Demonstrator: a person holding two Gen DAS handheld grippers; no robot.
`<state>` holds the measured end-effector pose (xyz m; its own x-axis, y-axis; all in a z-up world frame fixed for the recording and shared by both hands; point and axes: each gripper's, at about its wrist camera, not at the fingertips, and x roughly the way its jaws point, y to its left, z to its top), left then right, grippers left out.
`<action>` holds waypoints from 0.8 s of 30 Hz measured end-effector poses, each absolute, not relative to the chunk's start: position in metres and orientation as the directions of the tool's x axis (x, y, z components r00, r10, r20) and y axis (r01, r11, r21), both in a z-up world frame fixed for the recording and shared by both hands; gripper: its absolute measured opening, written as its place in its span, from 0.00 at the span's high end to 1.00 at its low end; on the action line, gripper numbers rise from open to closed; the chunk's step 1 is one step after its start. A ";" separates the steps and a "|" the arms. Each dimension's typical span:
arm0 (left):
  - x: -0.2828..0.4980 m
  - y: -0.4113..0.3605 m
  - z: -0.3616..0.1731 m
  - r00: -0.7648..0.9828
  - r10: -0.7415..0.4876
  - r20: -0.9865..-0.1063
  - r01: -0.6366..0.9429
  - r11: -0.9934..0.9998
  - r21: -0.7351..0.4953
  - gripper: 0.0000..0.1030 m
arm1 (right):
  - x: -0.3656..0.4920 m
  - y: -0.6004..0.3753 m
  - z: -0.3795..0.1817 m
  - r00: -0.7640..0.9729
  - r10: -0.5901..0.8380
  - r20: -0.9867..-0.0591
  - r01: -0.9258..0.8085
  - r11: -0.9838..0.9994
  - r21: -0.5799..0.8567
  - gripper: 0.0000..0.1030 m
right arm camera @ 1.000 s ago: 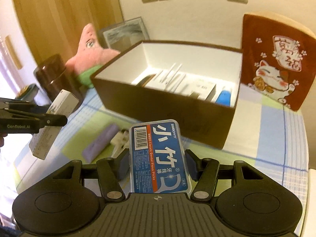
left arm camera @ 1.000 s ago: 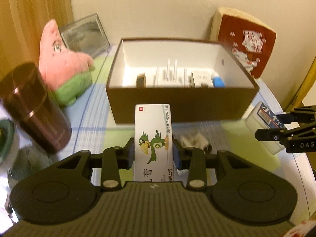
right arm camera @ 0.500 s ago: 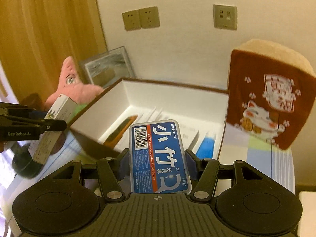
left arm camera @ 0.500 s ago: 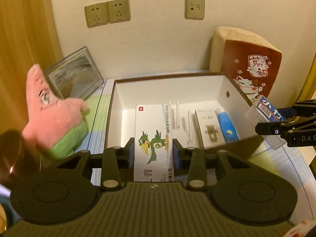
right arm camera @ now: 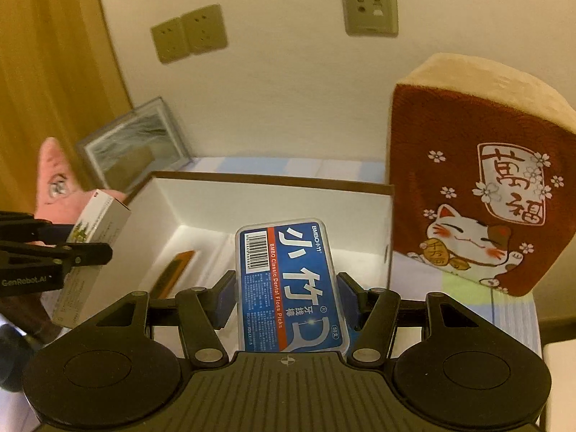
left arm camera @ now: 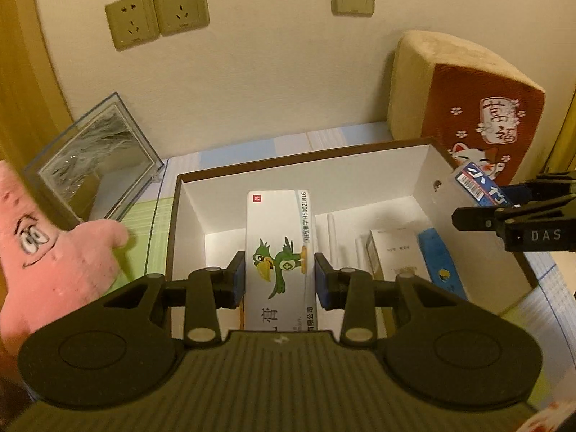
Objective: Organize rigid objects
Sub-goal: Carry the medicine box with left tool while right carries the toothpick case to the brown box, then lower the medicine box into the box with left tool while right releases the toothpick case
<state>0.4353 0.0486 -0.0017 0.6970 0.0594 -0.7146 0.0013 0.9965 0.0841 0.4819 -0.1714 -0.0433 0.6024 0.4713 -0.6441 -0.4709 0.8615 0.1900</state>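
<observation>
My left gripper [left arm camera: 280, 278] is shut on a white medicine box with a green parrot [left arm camera: 279, 252] and holds it above the left half of the open brown storage box [left arm camera: 288, 156]. My right gripper [right arm camera: 286, 297] is shut on a blue dental floss pick case [right arm camera: 289, 284] and holds it above the box's right half [right arm camera: 270, 180]. Inside the box lie a small white carton [left arm camera: 394, 252], a blue tube [left arm camera: 437, 255], white sticks [left arm camera: 331, 230] and a brown flat item [right arm camera: 172, 275]. Each gripper shows in the other's view, the right gripper [left arm camera: 504, 212] and the left gripper [right arm camera: 72, 252].
A pink star plush [left arm camera: 54, 252] lies left of the box. A clear picture frame [left arm camera: 93, 158] leans on the wall behind it. A red lucky-cat cushion [right arm camera: 478, 194] stands at the right. The wall with sockets [left arm camera: 158, 14] is close behind.
Both grippers rose and moved forward with their items, from in front of the box's near wall to above its open inside. The dark cup left the left view.
</observation>
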 end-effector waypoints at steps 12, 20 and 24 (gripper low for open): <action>0.489 0.054 -0.031 0.652 0.051 -0.757 0.035 0.995 0.097 0.67 | 0.517 -0.164 -0.063 0.592 0.420 -0.688 -0.440 0.884 0.160 0.46; 0.510 0.055 -0.045 0.630 0.051 -0.775 0.037 0.995 0.095 0.67 | 0.531 -0.157 -0.072 0.587 0.408 -0.699 -0.437 0.887 0.151 0.46; 0.516 0.053 -0.051 0.621 0.055 -0.782 0.034 0.995 0.097 0.67 | 0.536 -0.154 -0.075 0.586 0.405 -0.702 -0.435 0.888 0.149 0.46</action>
